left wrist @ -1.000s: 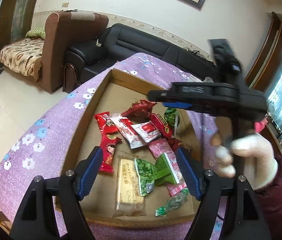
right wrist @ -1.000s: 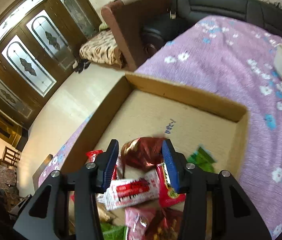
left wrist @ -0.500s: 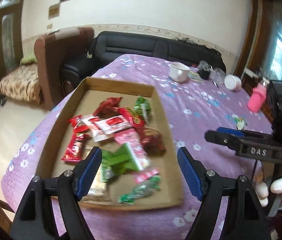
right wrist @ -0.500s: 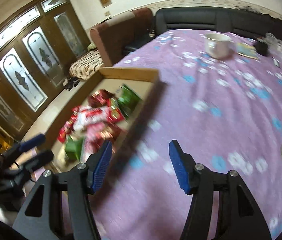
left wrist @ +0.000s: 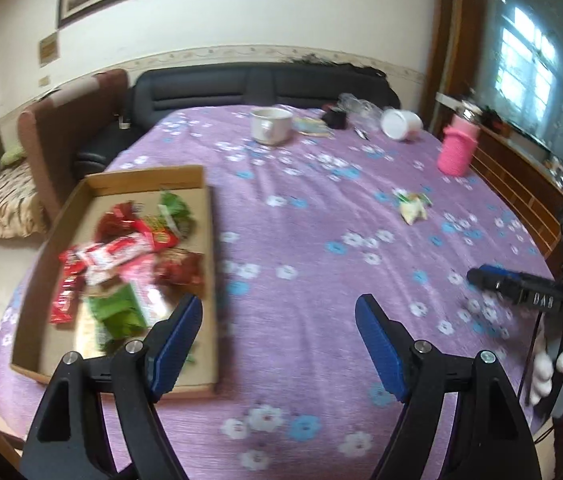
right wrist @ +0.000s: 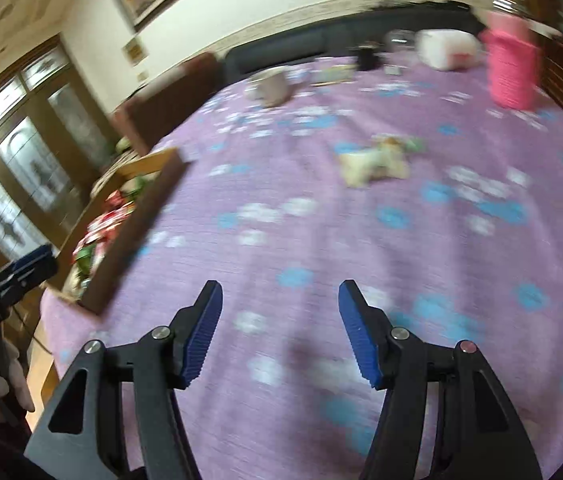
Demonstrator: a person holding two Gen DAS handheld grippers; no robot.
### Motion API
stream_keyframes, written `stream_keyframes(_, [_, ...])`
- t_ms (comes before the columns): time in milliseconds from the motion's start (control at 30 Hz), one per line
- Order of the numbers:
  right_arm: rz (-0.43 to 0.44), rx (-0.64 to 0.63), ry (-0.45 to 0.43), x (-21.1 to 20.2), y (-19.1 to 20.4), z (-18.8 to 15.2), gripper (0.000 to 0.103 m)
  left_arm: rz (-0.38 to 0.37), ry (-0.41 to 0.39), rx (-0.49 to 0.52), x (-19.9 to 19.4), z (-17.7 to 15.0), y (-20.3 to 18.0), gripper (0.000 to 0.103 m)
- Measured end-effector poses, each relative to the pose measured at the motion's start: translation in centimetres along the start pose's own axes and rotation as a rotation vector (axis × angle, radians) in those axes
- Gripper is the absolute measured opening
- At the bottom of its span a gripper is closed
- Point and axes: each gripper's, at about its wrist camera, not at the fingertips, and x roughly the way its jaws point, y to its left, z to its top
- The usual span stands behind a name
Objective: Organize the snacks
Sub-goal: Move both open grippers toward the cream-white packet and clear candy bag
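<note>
A cardboard tray (left wrist: pixel 207 216) on the left of the purple table holds several red, pink and green snack packets (left wrist: pixel 121 248); it also shows in the right wrist view (right wrist: pixel 137 220). One pale, green-ended snack (left wrist: pixel 412 206) lies alone on the cloth to the right, blurred in the right wrist view (right wrist: pixel 377 158). My left gripper (left wrist: pixel 279 320) is open and empty, above the cloth by the tray's right wall. My right gripper (right wrist: pixel 279 308) is open and empty over the cloth, short of the lone snack; it shows at the right edge of the left wrist view (left wrist: pixel 493 276).
At the table's far end stand a white cup (left wrist: pixel 271 125), a white container on its side (left wrist: pixel 400 123), a pink bottle (left wrist: pixel 458 150) and small dark items. A black sofa (left wrist: pixel 265 84) and a brown armchair (left wrist: pixel 69 120) lie beyond the table.
Both grippers have swung right, away from the tray. The right gripper opened, left a red packet in the tray, and now hovers over bare cloth facing the lone snack.
</note>
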Motion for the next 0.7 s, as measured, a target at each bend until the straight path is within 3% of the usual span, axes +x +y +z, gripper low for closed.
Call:
stream_keyframes(133, [-0.009, 0.081, -0.021, -1.3, -3.0, -0.5, 0.062, -0.041, 0.034, 0.024, 0.8, -0.5, -1.7, 0.079])
stream_keyframes(300, [-0.017, 0.07, -0.02, -1.1, -2.9, 0.5, 0.062, -0.051, 0.059, 0.029, 1.2, -1.0, -2.3, 0.079])
stream_keyframes(500, [-0.04, 0.023, -0.017, 2.6, -1.9, 5.9, 0.062, -0.08, 0.083, 0.005, 1.8, -1.4, -2.2, 0.079])
stream_keyframes(633, [-0.114, 0.06, -0.001, 6.9, -2.9, 10.1, 0.061, -0.09, 0.081, -0.01, 1.7, -1.5, -1.6, 0.079])
stream_keyframes(700, [-0.149, 0.078, 0.026, 9.1, -3.4, 11.3, 0.051, -0.09, 0.082, -0.025, 1.8, -1.6, -1.1, 0.079])
